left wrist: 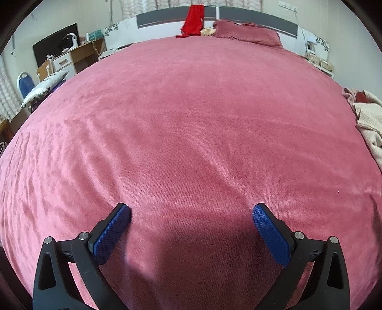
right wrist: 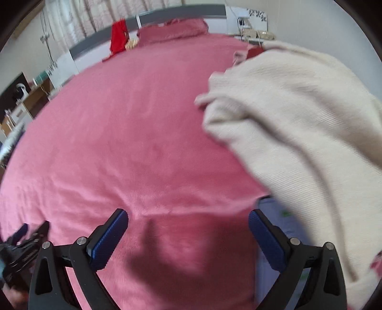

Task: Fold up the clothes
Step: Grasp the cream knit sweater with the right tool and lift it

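Cream garment (right wrist: pixel 298 124) heaped right of right tool (right wrist: pixel 188 220), jaws apart, untouched

A wide bed (left wrist: pixel 191 119) covered in a pink plush blanket (right wrist: pixel 124 143) carries everything. A cream knitted garment (right wrist: pixel 298 124) lies heaped along its right edge. At the far end rest a matching pink pillow (left wrist: pixel 246 32) and a red cloth (left wrist: pixel 193 21).

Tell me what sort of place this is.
Most likely a home bedroom. A wide bed under a pink plush blanket fills the view, a matching pink pillow lies by the grey headboard, and a wooden desk stands alongside.
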`<state>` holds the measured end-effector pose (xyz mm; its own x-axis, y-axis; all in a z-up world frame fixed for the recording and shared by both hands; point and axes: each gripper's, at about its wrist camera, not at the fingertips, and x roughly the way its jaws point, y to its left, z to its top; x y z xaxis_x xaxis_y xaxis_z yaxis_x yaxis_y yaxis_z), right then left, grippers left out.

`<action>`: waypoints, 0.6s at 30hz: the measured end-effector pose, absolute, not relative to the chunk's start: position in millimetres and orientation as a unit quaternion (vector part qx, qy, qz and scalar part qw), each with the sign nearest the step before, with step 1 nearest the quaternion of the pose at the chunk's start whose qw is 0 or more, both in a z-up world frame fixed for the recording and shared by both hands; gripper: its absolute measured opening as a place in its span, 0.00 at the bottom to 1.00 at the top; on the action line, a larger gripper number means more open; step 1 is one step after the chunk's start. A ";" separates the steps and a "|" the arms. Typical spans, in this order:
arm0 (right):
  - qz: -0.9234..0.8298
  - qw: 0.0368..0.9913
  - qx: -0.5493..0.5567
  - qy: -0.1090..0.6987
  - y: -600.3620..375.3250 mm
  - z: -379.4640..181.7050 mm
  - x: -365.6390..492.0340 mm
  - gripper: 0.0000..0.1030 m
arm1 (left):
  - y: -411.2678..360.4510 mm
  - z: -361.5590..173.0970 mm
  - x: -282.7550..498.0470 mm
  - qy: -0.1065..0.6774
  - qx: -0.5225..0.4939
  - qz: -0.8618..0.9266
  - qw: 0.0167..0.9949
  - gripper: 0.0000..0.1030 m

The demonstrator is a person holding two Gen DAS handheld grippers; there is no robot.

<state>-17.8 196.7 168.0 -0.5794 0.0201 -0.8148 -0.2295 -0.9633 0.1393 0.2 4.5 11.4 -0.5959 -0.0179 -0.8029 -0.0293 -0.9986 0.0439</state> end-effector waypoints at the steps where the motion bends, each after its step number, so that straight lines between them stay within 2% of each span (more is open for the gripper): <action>1: 0.887 0.074 -0.441 0.115 214.8 180.2 -11.5 1.00 | 6.2 14.0 -1.3 0.036 -0.455 0.890 0.007 1.00; 5: 0.906 0.114 -0.392 0.113 275.0 251.9 -7.9 1.00 | 18.0 26.1 -0.2 0.075 -0.457 0.886 0.027 1.00; 7: 0.902 0.147 -0.385 0.132 335.3 276.8 19.9 1.00 | 26.9 34.6 5.9 0.086 -0.446 0.890 0.040 1.00; 12: 0.877 0.213 -0.395 0.172 404.8 265.9 -22.9 1.00 | 60.0 50.7 23.3 0.112 -0.428 0.893 0.082 1.00; 15: 0.875 0.234 -0.400 0.140 425.9 263.3 -28.5 1.00 | 84.1 57.8 35.1 0.134 -0.419 0.891 0.116 1.00; 18: 0.871 0.252 -0.412 0.089 441.9 284.5 4.2 1.00 | 110.8 62.8 50.1 0.168 -0.402 0.888 0.145 1.00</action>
<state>4.2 441.9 284.5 -0.5337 0.3659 -0.7624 -0.5121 -0.8573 -0.0530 50.1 110.8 62.8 -0.6350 0.1229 -0.7627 -0.3929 -0.9014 0.1819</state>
